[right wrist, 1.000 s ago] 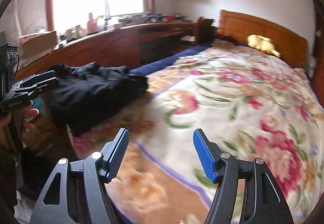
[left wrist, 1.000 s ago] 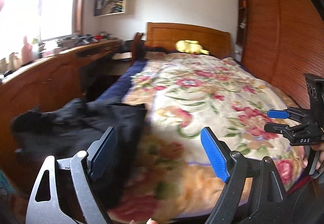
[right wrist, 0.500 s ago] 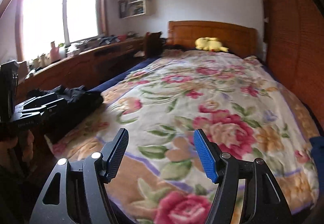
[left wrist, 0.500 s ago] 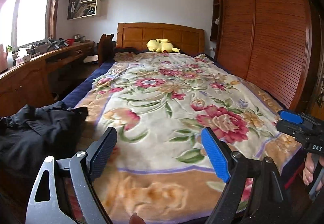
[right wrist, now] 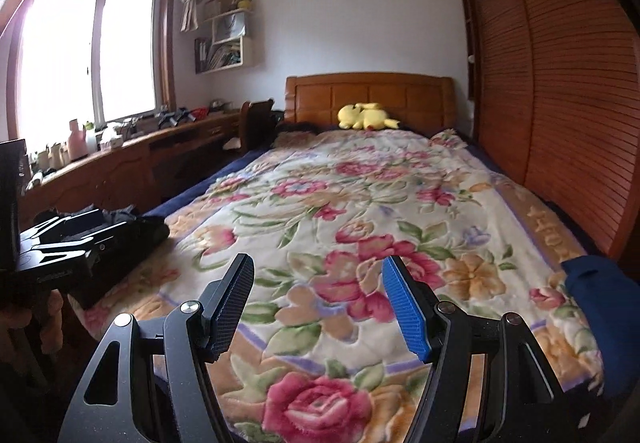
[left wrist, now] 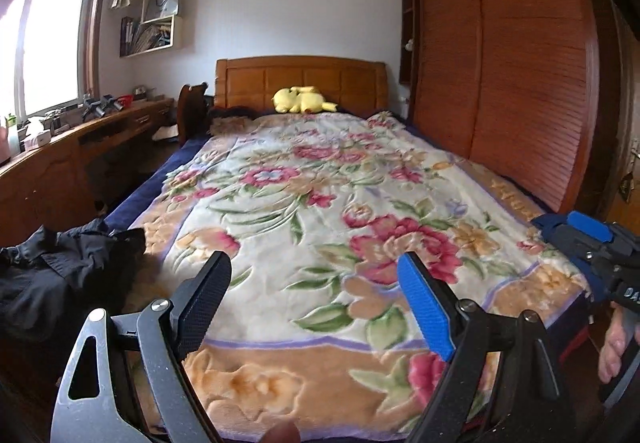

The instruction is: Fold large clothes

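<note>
A crumpled black garment lies at the near left corner of the bed, on the floral blanket; it also shows in the right wrist view. A dark blue garment lies at the near right corner. My left gripper is open and empty above the foot of the bed, right of the black garment. My right gripper is open and empty, also above the foot of the bed. Each gripper shows at the edge of the other's view.
A yellow plush toy lies by the wooden headboard. A long wooden desk with clutter runs along the left wall under the window. A wooden wardrobe lines the right side. A chair stands by the desk.
Both grippers have swung from facing left toward the black garment to facing straight up the bed. Both stayed open and empty.
</note>
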A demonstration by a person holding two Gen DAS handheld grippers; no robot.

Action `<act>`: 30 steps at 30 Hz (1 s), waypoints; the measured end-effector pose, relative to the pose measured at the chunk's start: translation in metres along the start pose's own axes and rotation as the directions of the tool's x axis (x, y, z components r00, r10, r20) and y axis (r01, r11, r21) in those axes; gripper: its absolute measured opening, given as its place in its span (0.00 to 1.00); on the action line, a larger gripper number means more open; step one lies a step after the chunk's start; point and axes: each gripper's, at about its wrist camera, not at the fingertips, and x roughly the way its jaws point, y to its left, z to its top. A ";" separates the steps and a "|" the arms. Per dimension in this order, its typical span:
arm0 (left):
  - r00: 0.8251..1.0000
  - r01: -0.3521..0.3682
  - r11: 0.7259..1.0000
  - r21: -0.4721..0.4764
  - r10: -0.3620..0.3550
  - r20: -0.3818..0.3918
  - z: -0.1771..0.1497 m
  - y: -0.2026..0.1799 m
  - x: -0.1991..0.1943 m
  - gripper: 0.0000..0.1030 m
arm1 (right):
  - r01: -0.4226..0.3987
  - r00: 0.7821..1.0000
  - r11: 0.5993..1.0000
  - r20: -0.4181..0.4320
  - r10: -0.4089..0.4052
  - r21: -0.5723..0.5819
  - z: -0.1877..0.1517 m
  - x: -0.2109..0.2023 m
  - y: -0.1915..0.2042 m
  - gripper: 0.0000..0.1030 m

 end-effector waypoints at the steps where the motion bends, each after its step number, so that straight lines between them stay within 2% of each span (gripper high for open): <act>1: 1.000 0.002 1.000 0.002 -0.002 0.009 0.002 -0.003 -0.004 0.83 | 0.005 1.000 1.000 0.008 -0.005 0.006 -0.002 -0.001 -0.001 0.67; 8: 0.999 -0.025 0.999 0.021 0.024 0.031 0.000 -0.017 -0.014 0.83 | 0.056 0.996 0.998 0.072 -0.059 0.037 -0.013 -0.015 0.000 0.67; 17: 0.999 -0.041 0.999 0.031 0.040 0.030 -0.008 -0.022 -0.014 0.83 | 0.057 0.997 0.998 0.049 -0.059 0.035 -0.019 -0.005 0.009 0.67; 30: 0.998 -0.045 0.999 0.027 0.044 0.035 -0.008 -0.021 -0.015 0.83 | 0.048 0.998 0.998 0.043 -0.050 0.033 -0.014 -0.006 0.000 0.67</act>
